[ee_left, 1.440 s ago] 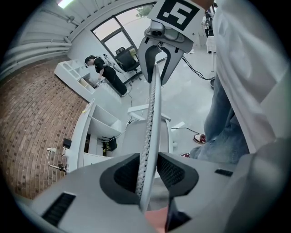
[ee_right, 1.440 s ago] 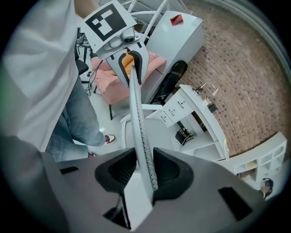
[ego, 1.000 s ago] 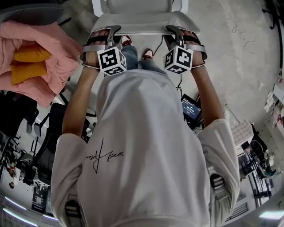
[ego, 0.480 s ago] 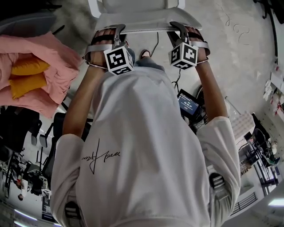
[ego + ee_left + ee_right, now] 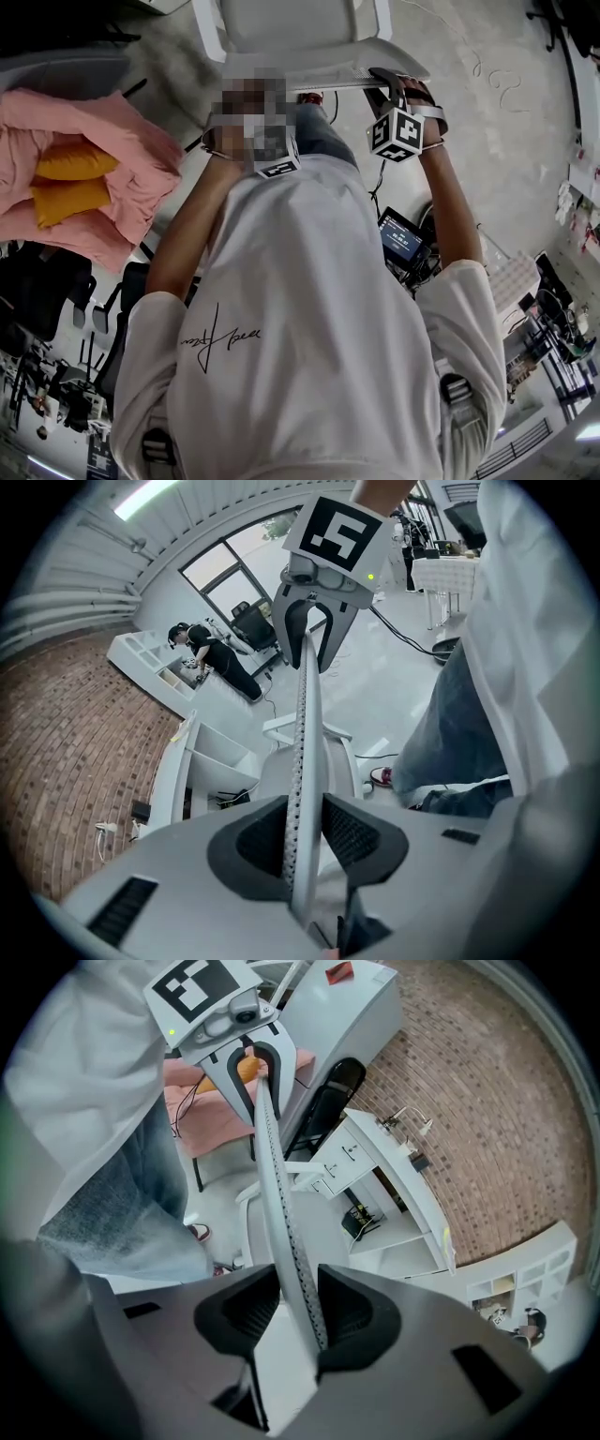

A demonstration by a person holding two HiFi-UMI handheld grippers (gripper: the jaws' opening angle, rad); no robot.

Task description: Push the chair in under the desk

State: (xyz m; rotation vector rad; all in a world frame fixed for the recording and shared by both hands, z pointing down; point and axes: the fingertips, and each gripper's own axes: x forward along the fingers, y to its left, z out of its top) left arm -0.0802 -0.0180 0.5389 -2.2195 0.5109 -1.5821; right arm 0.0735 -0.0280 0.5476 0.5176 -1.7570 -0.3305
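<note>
The white chair (image 5: 300,28) stands right in front of me, its curved backrest top (image 5: 328,58) under both hands. In the left gripper view the perforated backrest edge (image 5: 305,761) runs between the pads of my left gripper (image 5: 305,832), which is shut on it. My right gripper (image 5: 386,82) clamps the same edge (image 5: 281,1232) farther right. Its jaws have just been opening slightly, but the pads (image 5: 352,1312) still touch the backrest. A mosaic patch hides the left gripper in the head view. The white desk (image 5: 398,1180) with shelves lies beyond the chair.
A pink cloth (image 5: 103,141) with orange cushions (image 5: 66,161) lies to the left. On the floor at my right sit a lit screen device (image 5: 401,239) and cables. Dark office chairs (image 5: 98,309) stand behind on the left. A brick wall (image 5: 487,1119) backs the desk.
Both grippers and the chair's backrest have moved up the head view, away from my body, and I have stepped after them. The pink cloth has slid slightly down the picture.
</note>
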